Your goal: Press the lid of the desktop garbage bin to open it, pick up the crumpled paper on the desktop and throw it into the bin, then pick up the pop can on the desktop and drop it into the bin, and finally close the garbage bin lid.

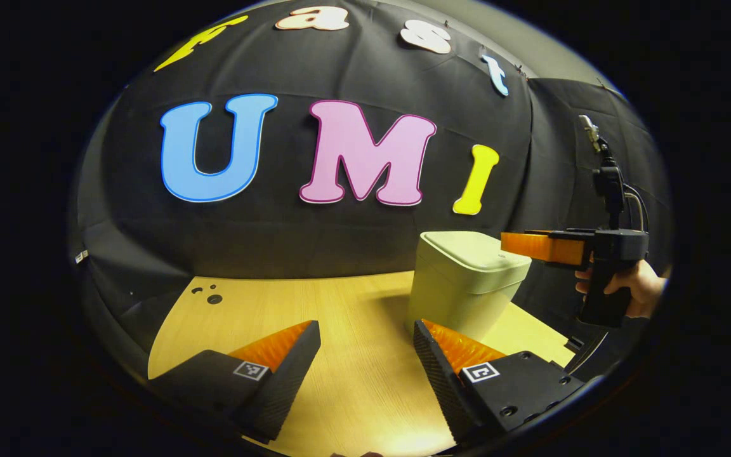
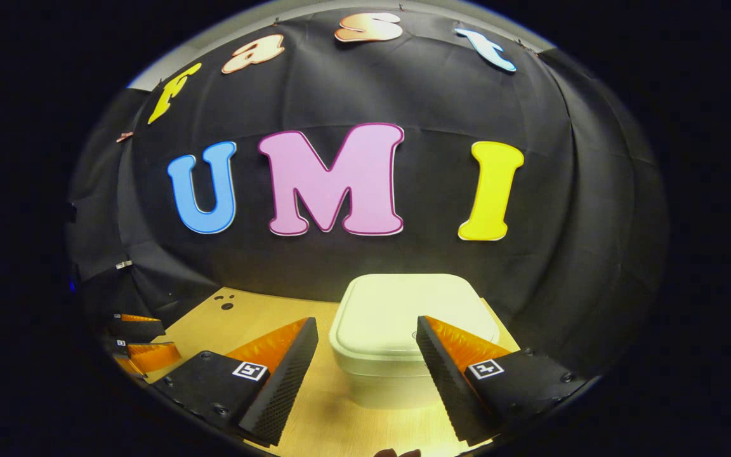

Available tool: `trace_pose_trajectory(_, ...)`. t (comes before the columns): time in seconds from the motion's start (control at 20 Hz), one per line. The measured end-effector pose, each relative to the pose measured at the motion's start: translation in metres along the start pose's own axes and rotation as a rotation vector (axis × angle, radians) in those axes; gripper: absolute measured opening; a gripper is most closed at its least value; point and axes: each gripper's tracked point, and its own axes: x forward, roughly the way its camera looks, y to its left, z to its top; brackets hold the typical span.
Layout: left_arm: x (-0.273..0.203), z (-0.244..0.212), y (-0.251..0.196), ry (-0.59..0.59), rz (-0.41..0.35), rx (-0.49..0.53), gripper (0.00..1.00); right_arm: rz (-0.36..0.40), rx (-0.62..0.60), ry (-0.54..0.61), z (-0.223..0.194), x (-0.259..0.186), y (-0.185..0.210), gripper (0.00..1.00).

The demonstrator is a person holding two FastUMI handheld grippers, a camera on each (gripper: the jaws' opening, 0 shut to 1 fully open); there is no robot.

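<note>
A: On the light wooden desk [image 1: 353,355], where does the pale, square plastic garbage bin with rounded corners [image 1: 467,285] stand?

B: Toward the back, close to the black cloth wall. Its lid [image 2: 416,311] lies flat and closed on top of the bin.

A: And the left tool [image 1: 365,355]?

B: It hangs over the bare desk to the left of the bin, low and in front of it. Its jaws stand wide apart with nothing between them; the one finger [image 1: 460,355] nearer the bin overlaps the bin's lower front corner in the left gripper view, though I cannot tell whether it touches.

A: The right tool [image 2: 365,355]?

B: In the right gripper view it faces the bin from the front, jaws wide, with the bin's front edge seen between the two fingers. One finger [image 2: 454,355] sits over the near part of the lid; contact is not clear. In the left gripper view the same tool [image 1: 543,247] comes in level from the right of the bin, at lid height, its tip over the lid's right edge, held by a hand [image 1: 632,292].

A: Anything else near the bin?

B: A few small dark holes [image 1: 213,297] in the desk, well to the bin's left.
</note>
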Motion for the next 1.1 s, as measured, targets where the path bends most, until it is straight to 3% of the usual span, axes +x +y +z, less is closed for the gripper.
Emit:
trace_pose_trajectory(0.35,-0.030,0.005,0.019,-0.044,0.028,-0.015,0.95,0.020,-0.054,-0.062,0.004,-0.051,0.049,0.98)
trace_pose_trajectory(0.75,-0.058,0.006,0.033,-0.073,0.061,0.000,0.95,0.077,-0.058,-0.071,-0.021,-0.089,0.097,0.98)
trace_pose_trajectory(1.1,-0.067,0.008,0.033,-0.079,0.053,0.007,0.95,0.066,-0.060,-0.048,-0.034,-0.094,0.096,0.98)
